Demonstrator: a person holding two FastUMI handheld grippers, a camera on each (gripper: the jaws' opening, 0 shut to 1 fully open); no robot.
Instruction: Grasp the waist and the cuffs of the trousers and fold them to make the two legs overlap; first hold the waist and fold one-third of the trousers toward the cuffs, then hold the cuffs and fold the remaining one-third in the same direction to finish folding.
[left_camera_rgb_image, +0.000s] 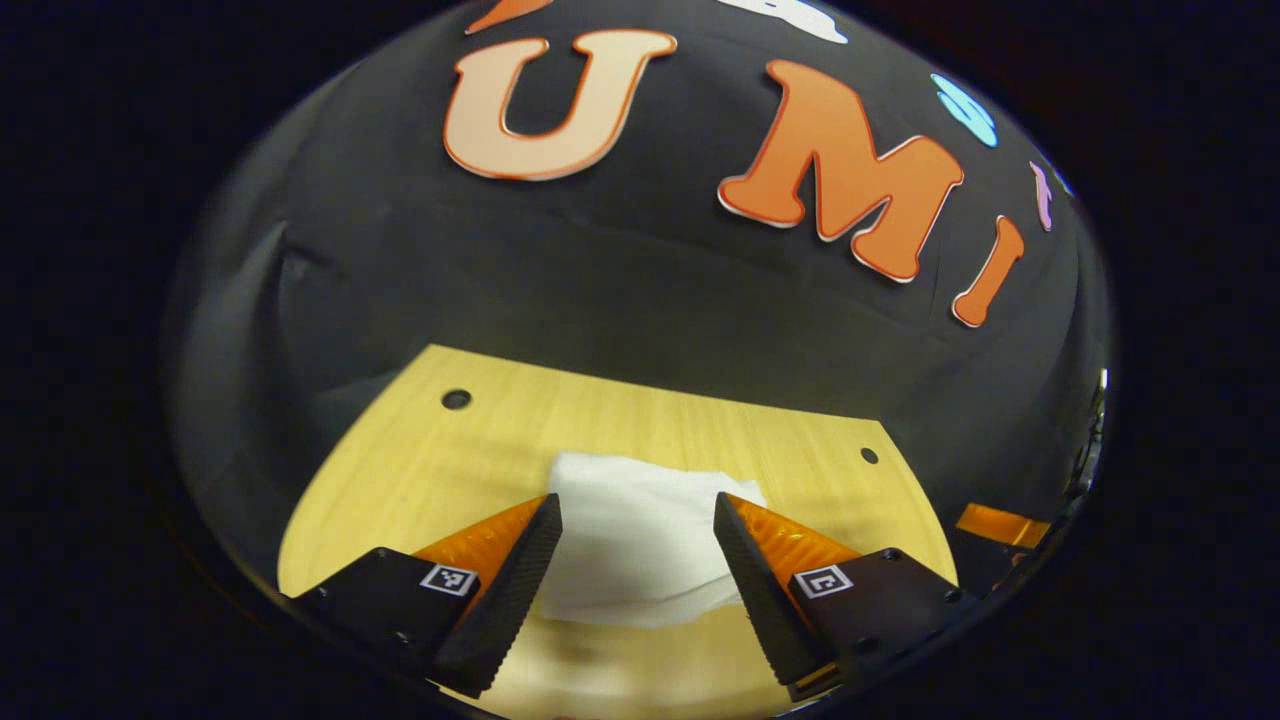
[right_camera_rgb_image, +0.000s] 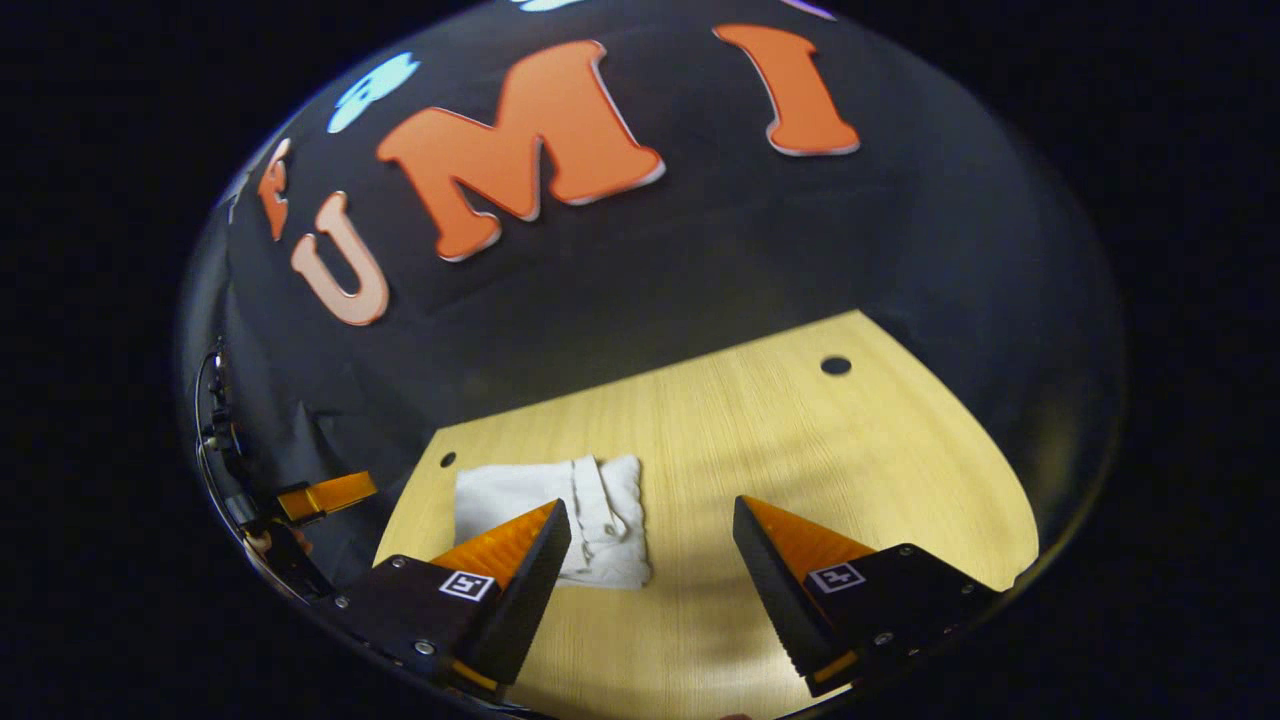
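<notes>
On the wooden table (right_camera_rgb_image: 760, 450) the white trousers (left_camera_rgb_image: 640, 540) lie folded compact – seemingly finished. Both the left gripper (left_camera_rgb_image: 638, 530) and right gripper (right_camera_rgb_image: 652, 535) hang spread, holding nothing – likely released

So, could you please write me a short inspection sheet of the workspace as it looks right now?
Surface: light wooden table with round holes near its far corners.
Job's things: white trousers lie folded in a compact bundle on the table, seams showing on one side in the right gripper view.
Clutter: nothing seen.
Grippers: left claw open, fingers either side of the bundle and above it, gripping nothing; right claw open over bare wood beside the bundle.
Cables: thin wiring at the left edge of the right gripper view; details unclear.
Surroundings: black cloth wall behind the table.
</notes>
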